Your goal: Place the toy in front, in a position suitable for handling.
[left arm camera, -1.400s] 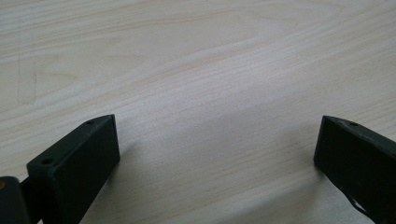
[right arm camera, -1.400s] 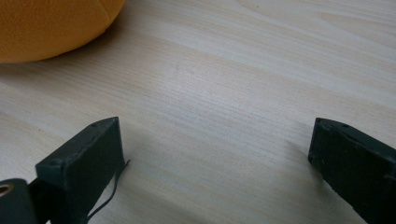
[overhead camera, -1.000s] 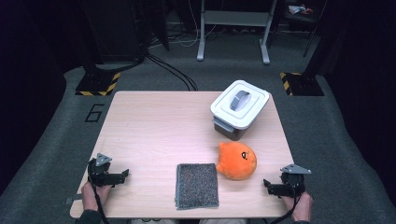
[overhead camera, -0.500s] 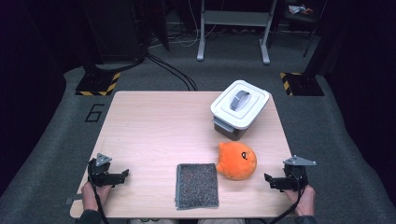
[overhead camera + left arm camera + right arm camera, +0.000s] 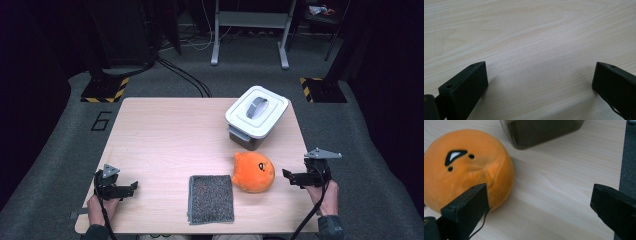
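An orange round plush toy (image 5: 254, 171) with a black face mark lies on the wooden table (image 5: 170, 135), right of a grey cloth mat (image 5: 211, 198). Behind it stands a dark container with a white lid (image 5: 256, 115). My right gripper (image 5: 291, 176) hovers just right of the plush, jaws wide open and empty; in the right gripper view (image 5: 539, 202) the plush (image 5: 466, 167) sits beside its left jaw and the container (image 5: 541, 131) is ahead. My left gripper (image 5: 131, 188) rests at the table's front left, open, with bare wood between its jaws (image 5: 540, 80).
The table's right edge (image 5: 622, 157) runs close beside my right gripper, with grey carpet beyond. Black equipment stands and a metal frame (image 5: 250, 30) stand on the floor behind the table. A "6" (image 5: 101, 120) is marked on the carpet at left.
My right gripper has risen and shifted slightly toward the right edge of the table. The left gripper, plush, mat and container have stayed put.
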Tool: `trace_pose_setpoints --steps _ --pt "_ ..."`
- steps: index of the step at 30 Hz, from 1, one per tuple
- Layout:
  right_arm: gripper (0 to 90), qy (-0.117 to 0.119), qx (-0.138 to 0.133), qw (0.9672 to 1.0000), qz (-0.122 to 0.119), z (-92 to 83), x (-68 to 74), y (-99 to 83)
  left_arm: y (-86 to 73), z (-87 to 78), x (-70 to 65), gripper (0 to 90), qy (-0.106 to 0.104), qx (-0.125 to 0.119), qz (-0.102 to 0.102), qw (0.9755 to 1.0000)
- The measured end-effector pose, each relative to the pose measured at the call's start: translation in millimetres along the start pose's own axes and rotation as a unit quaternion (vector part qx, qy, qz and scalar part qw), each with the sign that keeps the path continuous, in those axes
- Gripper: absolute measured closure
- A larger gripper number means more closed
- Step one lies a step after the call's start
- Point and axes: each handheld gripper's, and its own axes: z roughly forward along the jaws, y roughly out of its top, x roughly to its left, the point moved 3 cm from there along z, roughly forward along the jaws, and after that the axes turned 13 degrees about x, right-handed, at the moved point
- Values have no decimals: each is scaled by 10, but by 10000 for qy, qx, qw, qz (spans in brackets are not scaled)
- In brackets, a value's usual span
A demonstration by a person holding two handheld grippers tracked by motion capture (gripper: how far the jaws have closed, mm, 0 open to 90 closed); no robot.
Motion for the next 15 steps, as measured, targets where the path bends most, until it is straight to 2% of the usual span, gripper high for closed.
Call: trace_pose_setpoints --steps 3,6,9,12,15 --pt "12 60 -28 10000 34 -10 -8 97 0 0 0 0 8 -3 -2 10000" --pt "17 154 -108 9998 41 -23 -41 278 0 0 0 0 1 -2 0 10000" --pt "18 170 -137 9998 42 -26 -55 382 -1 -1 0 0 4 3 7 10000" --pt "22 184 -129 9997 5 2 -67 607 -1 -1 -1 0 -2 8 -6 10000" --pt "29 166 -108 9998 -5 31 -71 694 0 0 0 0 2 -2 -4 10000"
